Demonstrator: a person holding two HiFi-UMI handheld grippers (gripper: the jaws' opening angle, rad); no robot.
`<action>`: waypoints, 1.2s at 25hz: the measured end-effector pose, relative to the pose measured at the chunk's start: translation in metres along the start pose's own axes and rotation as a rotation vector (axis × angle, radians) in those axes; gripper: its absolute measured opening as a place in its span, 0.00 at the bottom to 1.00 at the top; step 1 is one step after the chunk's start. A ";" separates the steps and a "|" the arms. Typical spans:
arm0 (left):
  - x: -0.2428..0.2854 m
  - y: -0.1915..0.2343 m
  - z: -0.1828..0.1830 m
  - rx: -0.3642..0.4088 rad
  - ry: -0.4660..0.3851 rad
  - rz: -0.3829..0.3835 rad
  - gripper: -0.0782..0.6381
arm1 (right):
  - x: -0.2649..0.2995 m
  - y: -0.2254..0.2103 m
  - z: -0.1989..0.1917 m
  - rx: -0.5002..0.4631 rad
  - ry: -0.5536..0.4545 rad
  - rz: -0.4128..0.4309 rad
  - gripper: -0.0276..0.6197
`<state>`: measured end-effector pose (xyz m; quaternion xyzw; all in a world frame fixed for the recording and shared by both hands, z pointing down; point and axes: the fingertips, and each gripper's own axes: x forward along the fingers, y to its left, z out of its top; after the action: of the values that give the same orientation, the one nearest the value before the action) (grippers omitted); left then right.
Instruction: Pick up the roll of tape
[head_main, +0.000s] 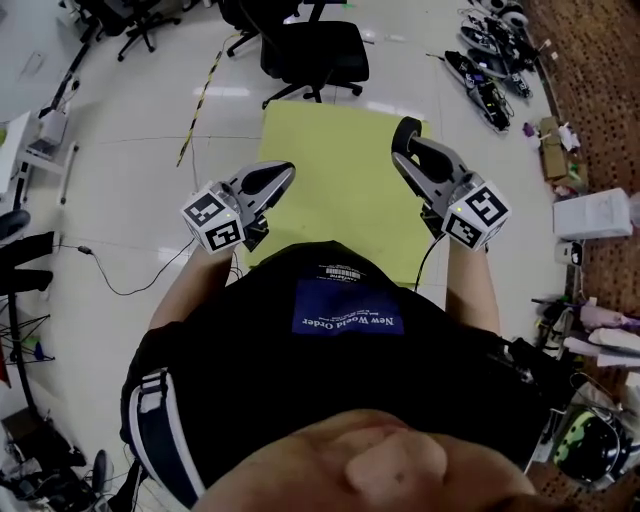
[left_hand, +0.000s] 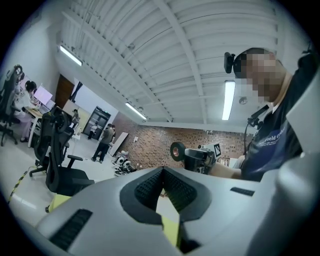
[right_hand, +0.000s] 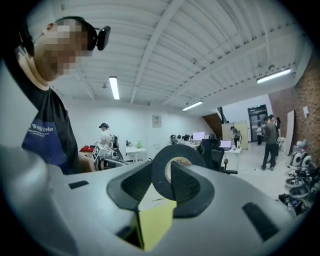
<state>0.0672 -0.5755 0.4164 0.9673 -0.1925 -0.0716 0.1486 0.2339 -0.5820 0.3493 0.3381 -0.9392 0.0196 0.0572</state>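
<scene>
1. Right gripper (head_main: 405, 135): jaws clamped on the roll of tape (head_main: 407, 128). In the right gripper view the black roll (right_hand: 159, 174) stands on edge between the ribbed pads. The left pad is against one flat face and the right pad is pushed into the pale core hole. About half the roll sticks up above the jaw tips.
2. Left gripper (head_main: 284, 174): jaws together. In its own view the pad tips (left_hand: 162, 171) touch at the top, with only a V-shaped gap below them. Nothing is held.
3. Tape location: off the floor, in the air in the right gripper, above the far right corner of the yellow-green mat (head_main: 330, 190) as the head view sees it. The left gripper view shows it side-on, the roll (left_hand: 177, 151) at the front of the right gripper (left_hand: 186, 154), well clear of the floor.
4. Both grippers are held out in front of the person's chest, apart from each other, tips pointing away from the body. Their marker cubes sit nearest the black shirt (head_main: 340, 330).
5. The mat lies flat on the pale floor (head_main: 130, 150), and its visible part is bare.
6. A black office chair (head_main: 312, 48) stands just beyond the mat's far edge.
7. Gear lies along the carpeted strip (head_main: 600, 120) at the right. A cable (head_main: 120, 285) trails across the floor at the left.
8. Background in the gripper views: brick wall (left_hand: 165, 142), other people standing at desks (right_hand: 106, 136), white ribbed ceiling with strip lights (right_hand: 114, 87).
</scene>
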 end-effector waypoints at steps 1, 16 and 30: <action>-0.001 0.000 0.002 0.003 -0.005 0.000 0.12 | -0.002 0.002 0.005 0.003 -0.022 0.004 0.20; -0.016 -0.003 0.011 0.026 -0.014 0.044 0.12 | -0.010 0.012 0.021 0.023 -0.106 0.044 0.20; -0.020 -0.003 0.010 0.025 -0.009 0.051 0.12 | -0.011 0.014 0.023 0.035 -0.134 0.060 0.21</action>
<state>0.0484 -0.5674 0.4073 0.9635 -0.2188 -0.0699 0.1373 0.2313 -0.5661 0.3246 0.3112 -0.9501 0.0149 -0.0121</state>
